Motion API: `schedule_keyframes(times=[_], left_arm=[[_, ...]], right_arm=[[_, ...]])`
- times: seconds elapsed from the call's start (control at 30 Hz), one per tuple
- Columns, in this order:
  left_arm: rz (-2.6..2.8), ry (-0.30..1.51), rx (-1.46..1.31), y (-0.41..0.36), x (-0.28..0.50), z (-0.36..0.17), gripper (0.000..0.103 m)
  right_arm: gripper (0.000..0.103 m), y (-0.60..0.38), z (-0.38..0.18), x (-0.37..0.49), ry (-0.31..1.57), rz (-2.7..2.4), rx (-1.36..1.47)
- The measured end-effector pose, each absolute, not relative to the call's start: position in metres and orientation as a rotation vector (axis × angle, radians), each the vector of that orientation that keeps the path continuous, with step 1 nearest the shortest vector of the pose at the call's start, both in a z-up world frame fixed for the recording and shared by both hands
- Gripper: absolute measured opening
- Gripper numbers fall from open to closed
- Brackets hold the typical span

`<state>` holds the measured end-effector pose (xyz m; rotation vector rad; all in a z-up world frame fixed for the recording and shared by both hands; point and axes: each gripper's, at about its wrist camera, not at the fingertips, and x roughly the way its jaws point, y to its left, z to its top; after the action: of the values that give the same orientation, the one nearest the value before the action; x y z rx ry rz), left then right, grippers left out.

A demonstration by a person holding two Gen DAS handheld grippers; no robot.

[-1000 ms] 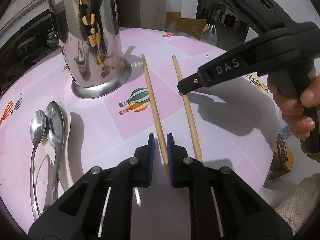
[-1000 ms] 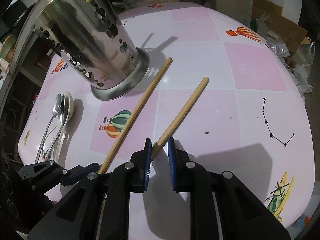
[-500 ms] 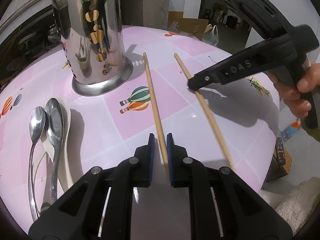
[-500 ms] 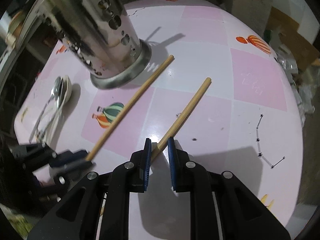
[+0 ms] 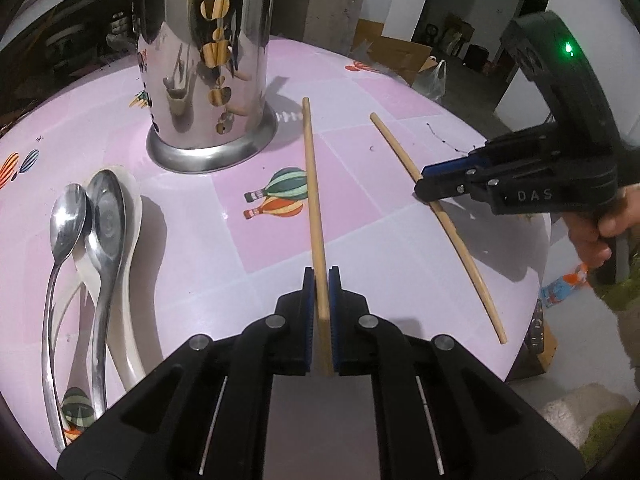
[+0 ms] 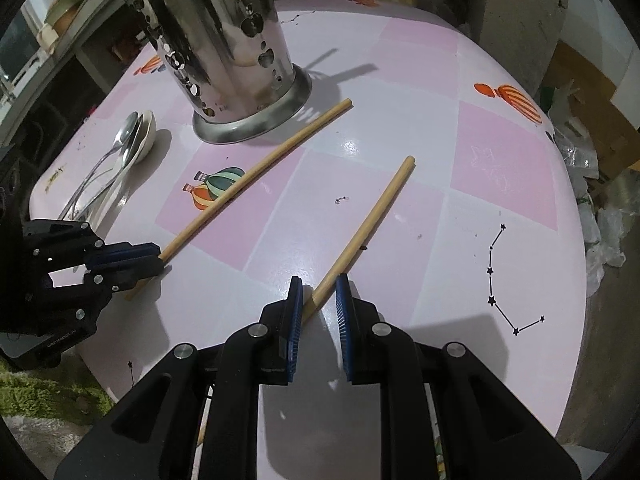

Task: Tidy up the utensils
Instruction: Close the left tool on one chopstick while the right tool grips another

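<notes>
Two wooden chopsticks lie on the pink table. My left gripper point(image 5: 321, 280) is shut on the near end of the left chopstick point(image 5: 312, 184), which points toward the steel utensil holder point(image 5: 204, 64). My right gripper point(image 6: 318, 294) straddles the right chopstick point(image 6: 368, 220) with its jaws narrowly apart, the stick crossing the gap at a slant. The right gripper also shows in the left wrist view point(image 5: 436, 184), over the right chopstick point(image 5: 440, 216). The left gripper shows in the right wrist view point(image 6: 140, 258), on the left chopstick point(image 6: 256, 176).
Two metal spoons point(image 5: 80, 220) and a white ceramic spoon point(image 5: 128, 216) lie at the table's left side. The perforated holder point(image 6: 224, 40) stands at the back. The table edge point(image 5: 536, 280) is close on the right, with boxes and bags beyond.
The left jaws have closed onto the left chopstick. The right gripper has swung outward and the right chopstick has turned with it, its far end moving away from the left one.
</notes>
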<state>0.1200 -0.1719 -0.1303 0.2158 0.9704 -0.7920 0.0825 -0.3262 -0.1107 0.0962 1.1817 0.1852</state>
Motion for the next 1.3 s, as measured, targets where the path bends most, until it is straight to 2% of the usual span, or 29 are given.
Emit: schedule_keyframes(times=[0.1,0.17,0.27,0.5,0.77,0.8,0.87,0.93,1.2,1.3], left_arm=[[-0.795,0.969,0.228,-0.176,0.123,-0.127,0.009],[-0.804,0.971,0.231,-0.181,0.128,-0.125,0.017],[-0.817,0.976,0.251,-0.192,0.137,-0.121,0.022],[-0.842,0.968,0.351,-0.217,0.152,-0.121,0.023],[-0.829,0.960,0.393,-0.232,0.160,-0.130,0.022],[-0.825,0.954,0.402,-0.233,0.160,-0.131,0.021],[-0.805,0.938,0.423,-0.232,0.160,-0.132,0.009],[-0.808,0.941,0.415,-0.230,0.161,-0.132,0.006],[-0.810,0.983,0.385,-0.218,0.159,-0.131,0.006],[-0.819,0.988,0.383,-0.218,0.159,-0.130,0.006]], right_arm=[[0.017,-0.327,-0.111,0.082,1.175,0.193,0.099],[0.017,-0.328,-0.112,0.083,1.174,0.202,0.105],[0.018,-0.329,-0.113,0.084,1.177,0.218,0.114],[0.019,-0.329,-0.113,0.087,1.183,0.245,0.091],[0.020,-0.327,-0.113,0.086,1.163,0.223,0.107],[0.021,-0.327,-0.113,0.086,1.163,0.221,0.109],[0.021,-0.326,-0.113,0.086,1.161,0.217,0.112],[0.021,-0.327,-0.113,0.086,1.161,0.214,0.116],[0.021,-0.329,-0.111,0.087,1.171,0.206,0.146],[0.024,-0.332,-0.109,0.090,1.174,0.200,0.170]])
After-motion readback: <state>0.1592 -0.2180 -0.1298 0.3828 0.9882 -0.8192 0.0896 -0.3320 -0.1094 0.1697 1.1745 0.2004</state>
